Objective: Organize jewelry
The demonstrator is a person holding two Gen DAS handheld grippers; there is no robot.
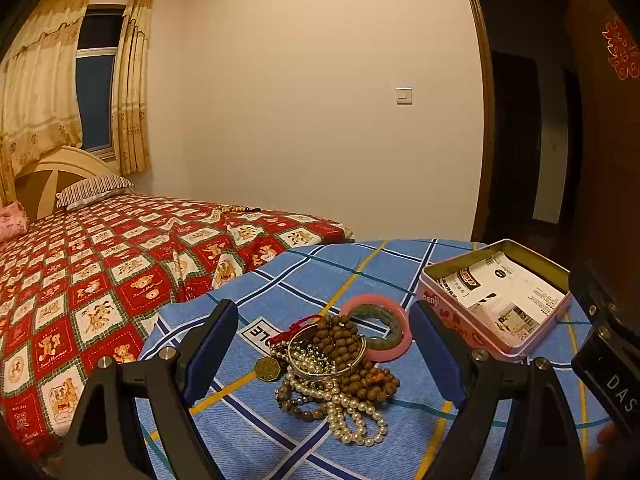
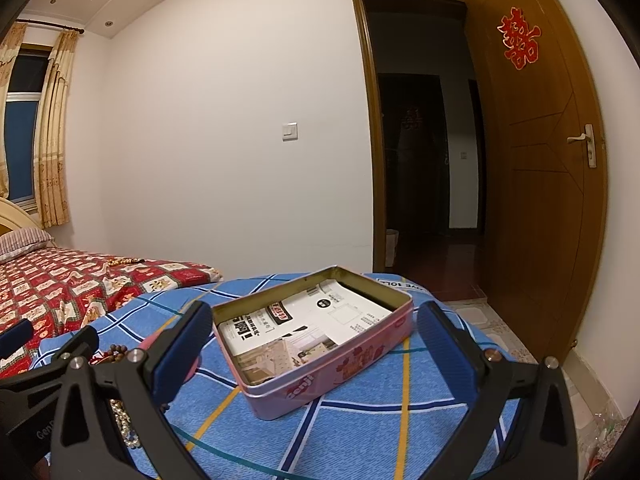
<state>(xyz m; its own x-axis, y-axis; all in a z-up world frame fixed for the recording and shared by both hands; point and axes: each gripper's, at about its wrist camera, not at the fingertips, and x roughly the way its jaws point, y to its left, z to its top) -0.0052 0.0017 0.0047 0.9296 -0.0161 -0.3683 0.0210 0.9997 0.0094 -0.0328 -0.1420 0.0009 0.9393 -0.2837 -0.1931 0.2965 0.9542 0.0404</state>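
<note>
1. A tangled pile of jewelry (image 1: 336, 376) lies on a blue checked cloth (image 1: 312, 276) over a raised surface; in the left wrist view it sits at the centre, between the two fingers of the left gripper (image 1: 325, 354)
2. In the pile: brown wooden beads (image 1: 340, 340), a white pearl string (image 1: 356, 416) spilling toward 6 o'clock, a silver bangle (image 1: 326, 354) resting on top, a small brass coin (image 1: 267, 369) at the 9 o'clock edge and a red cord (image 1: 294, 330) at 11 o'clock
3. A pink ring (image 1: 378, 326) with a green bangle (image 1: 374, 322) inside it lies at the pile's 1 o'clock, touching the beads
4. The left gripper's fingers are spread wide apart, one on each side of the pile, holding nothing
5. An open pink tin (image 2: 316, 344) sits at 2 o'clock from the pile, near it but apart; printed paper (image 2: 304, 320) lies flat inside
6. In the right wrist view the tin is centred between the fingers of the right gripper (image 2: 314, 350), which are also spread wide and grip nothing
7. A bed with a red patterned cover (image 1: 100, 280) stands at 9 o'clock of the cloth, a striped pillow (image 1: 94, 190) at its head
8. A curtained window (image 1: 98, 80) is at 10 o'clock, a light switch (image 1: 404, 95) on the white wall at 12 o'clock, and an open brown door (image 2: 544, 160) at 2 o'clock
</note>
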